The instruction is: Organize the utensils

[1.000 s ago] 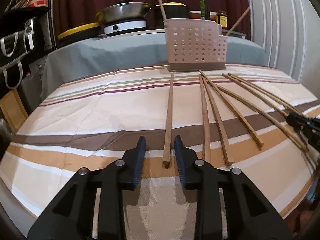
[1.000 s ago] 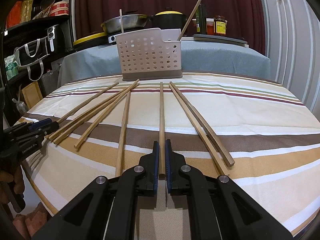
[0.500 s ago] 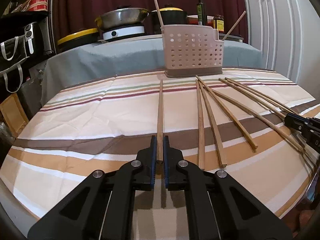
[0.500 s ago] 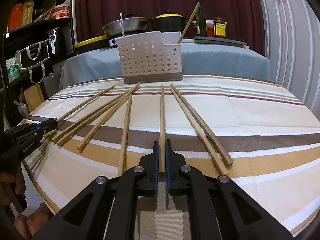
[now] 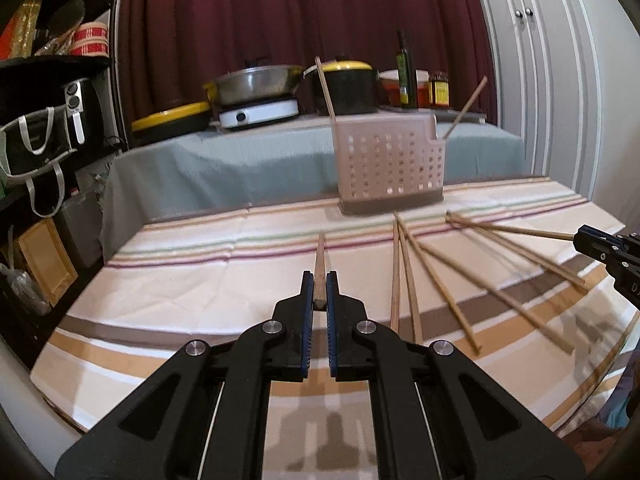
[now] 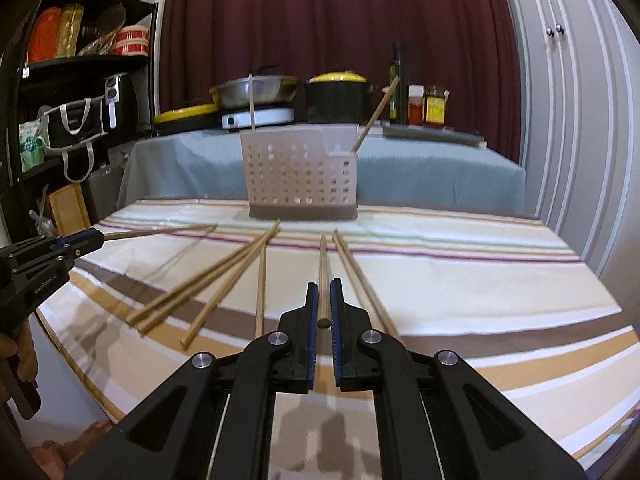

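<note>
My left claw (image 5: 319, 294) is clamped on the near end of one chopstick (image 5: 319, 256), lifted clear of the striped tabletop (image 5: 180, 280) and pointing toward the perforated utensil basket (image 5: 390, 168); my right claw (image 6: 324, 302) pinches a second chopstick (image 6: 323, 264) the same way, aimed at that basket; the remaining chopsticks (image 6: 208, 284) lie fanned on the cloth between the two claws; two sticks already stand tilted in the basket at the far edge of the tabletop.

Two low views toward basket (image 5: 390, 168)
</note>
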The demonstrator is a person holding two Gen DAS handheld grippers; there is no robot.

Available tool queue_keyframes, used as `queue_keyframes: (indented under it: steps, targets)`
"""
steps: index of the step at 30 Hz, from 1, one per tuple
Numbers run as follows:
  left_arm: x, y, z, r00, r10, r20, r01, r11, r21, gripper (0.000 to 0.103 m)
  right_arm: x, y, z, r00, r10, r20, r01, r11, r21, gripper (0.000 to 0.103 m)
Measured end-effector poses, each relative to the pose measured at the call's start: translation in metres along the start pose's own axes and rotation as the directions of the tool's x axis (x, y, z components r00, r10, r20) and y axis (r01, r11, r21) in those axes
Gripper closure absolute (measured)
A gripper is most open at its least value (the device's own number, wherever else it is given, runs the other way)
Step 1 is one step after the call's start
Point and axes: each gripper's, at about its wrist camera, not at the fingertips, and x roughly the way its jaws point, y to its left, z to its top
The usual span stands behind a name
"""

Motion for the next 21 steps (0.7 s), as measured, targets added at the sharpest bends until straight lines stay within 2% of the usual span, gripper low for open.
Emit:
queue_keyframes:
  steps: [10, 14, 21]
  targets:
    - [-0.029, 0.011, 0.041, 0.998, -0.006, 0.067, 0.010, 0.999, -0.047, 0.096, -0.031, 0.002, 0.042, 0.994, -0.013, 0.111, 0.015, 1.000, -0.010, 0.096]
    - [-0.044, 0.014, 0.061, 0.993, 0.003, 0.119, 0.003, 0.999, -0.048, 0.096, -0.040, 0.002, 0.058, 0.990, -0.012, 0.144, 0.014, 1.000, -0.015, 0.096]
    - [-0.048, 0.019, 0.088, 0.989, 0.013, 0.148, -0.005, 0.999, -0.053, 0.096, -0.038, 0.001, 0.077, 0.990, -0.008, 0.144, 0.010, 1.000, -0.013, 0.096]
